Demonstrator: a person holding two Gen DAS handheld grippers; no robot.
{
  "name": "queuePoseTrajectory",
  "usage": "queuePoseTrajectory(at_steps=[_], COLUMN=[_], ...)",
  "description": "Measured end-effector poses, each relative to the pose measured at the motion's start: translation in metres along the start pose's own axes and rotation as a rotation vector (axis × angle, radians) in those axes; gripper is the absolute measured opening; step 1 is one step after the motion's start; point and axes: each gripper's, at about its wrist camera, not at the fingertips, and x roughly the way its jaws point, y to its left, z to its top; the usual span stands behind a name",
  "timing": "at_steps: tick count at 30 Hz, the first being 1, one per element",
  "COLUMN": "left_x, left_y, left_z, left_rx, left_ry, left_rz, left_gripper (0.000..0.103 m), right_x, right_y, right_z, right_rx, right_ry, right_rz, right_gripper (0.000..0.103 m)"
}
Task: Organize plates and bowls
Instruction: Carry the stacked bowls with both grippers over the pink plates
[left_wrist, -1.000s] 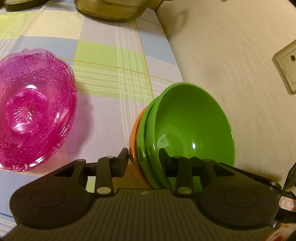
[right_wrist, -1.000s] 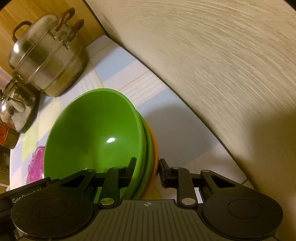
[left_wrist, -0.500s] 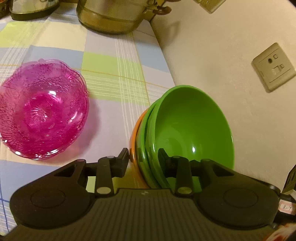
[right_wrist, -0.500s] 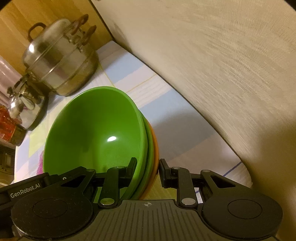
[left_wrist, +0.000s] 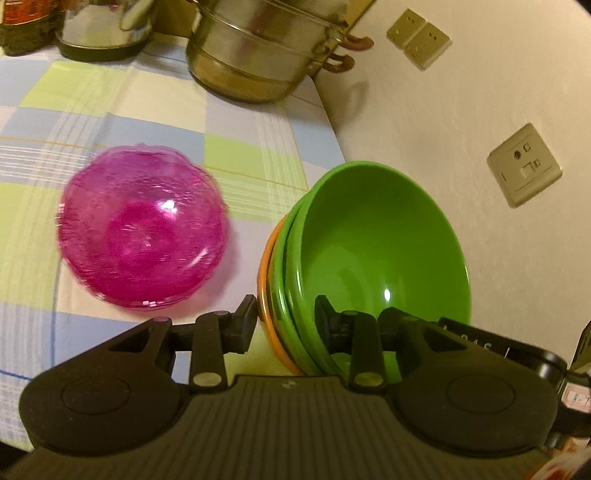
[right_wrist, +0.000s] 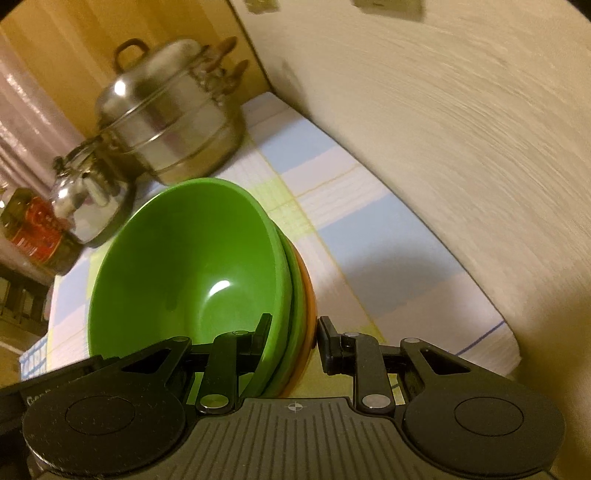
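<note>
Nearest: left gripper (left_wrist: 285, 317) jaws narrow, clamped across the rims of the nested bowl stack (left_wrist: 373, 254), two green bowls inside an orange one. Right gripper (right_wrist: 293, 334) jaws likewise pinch the opposite rim. Stack hangs tilted above the worktop (left_wrist: 155, 110), close to its wall-side edge.

Judgement: carry with both grips level and matched, or the bowls may slide apart; set down flat before releasing.

Farther: only the left view shows the pink glass bowl (left_wrist: 142, 230) mid-worktop and the wall sockets (left_wrist: 524, 170). Only the right view shows the kettle (right_wrist: 88, 199) and red-labelled jar (right_wrist: 33, 232) beside the steel steamer pot (right_wrist: 173, 114) at the far corner.
</note>
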Motion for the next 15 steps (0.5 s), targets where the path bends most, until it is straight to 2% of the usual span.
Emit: queuePoseTrajectory(at_steps=[15], left_x=[-0.057], left_y=[0.056], left_z=[-0.012], left_rx=[-0.074], left_ry=[-0.073], left_rz=[0.057], left_gripper=[0.029], right_x=[-0.001], right_y=[0.065], right_z=[-0.032], right_rx=[-0.109], right_ry=[0.028], right_rz=[0.069], right_gripper=[0.025])
